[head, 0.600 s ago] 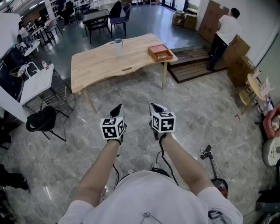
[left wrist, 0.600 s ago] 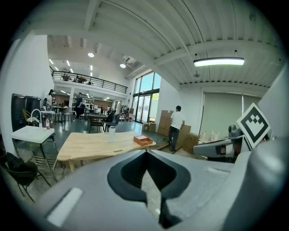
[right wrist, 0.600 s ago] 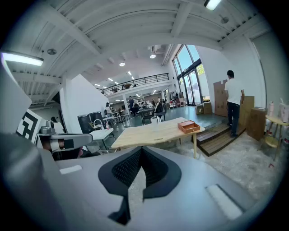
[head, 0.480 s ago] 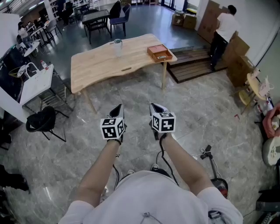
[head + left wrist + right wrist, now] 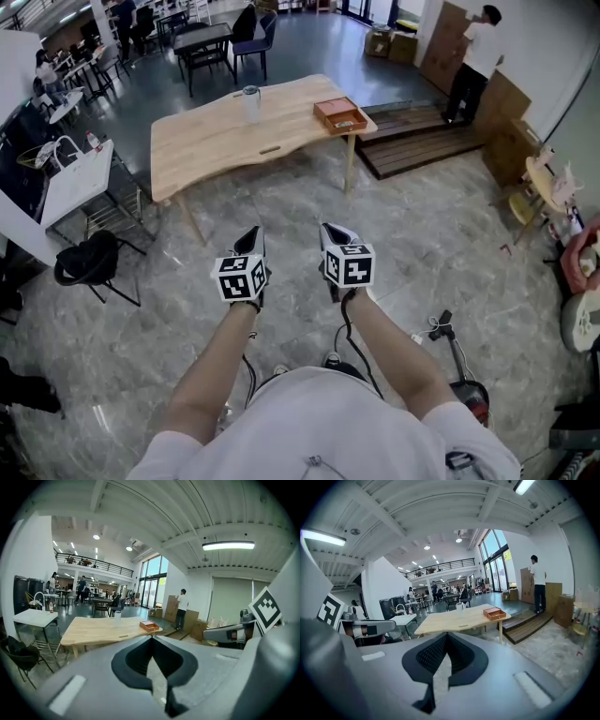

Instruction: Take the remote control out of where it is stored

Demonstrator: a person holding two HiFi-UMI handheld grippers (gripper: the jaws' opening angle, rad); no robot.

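Observation:
No remote control shows in any view. A light wooden table [image 5: 211, 141] stands ahead on the marble floor. At its right end sits an orange-brown open box [image 5: 340, 113], also seen from the left gripper view as the box [image 5: 149, 626] and from the right gripper view as the box [image 5: 494, 613]. My left gripper [image 5: 253, 234] and right gripper [image 5: 331, 232] hang side by side over the floor, well short of the table. Both are shut and hold nothing, the left gripper [image 5: 152, 640] and right gripper [image 5: 446, 638] each with its jaws meeting at the tips.
A clear jar [image 5: 251, 101] and a small dark flat item [image 5: 270, 148] are on the table. A black chair [image 5: 89, 261] and white table [image 5: 80, 173] stand left. A low wooden platform [image 5: 412, 141], cardboard boxes and a person [image 5: 473, 61] are at the right back. A scooter [image 5: 459, 370] lies near my right.
The person by the cardboard boxes has shifted up and left along the boxes. The head view has shifted slightly. Both grippers stay where they were, shut.

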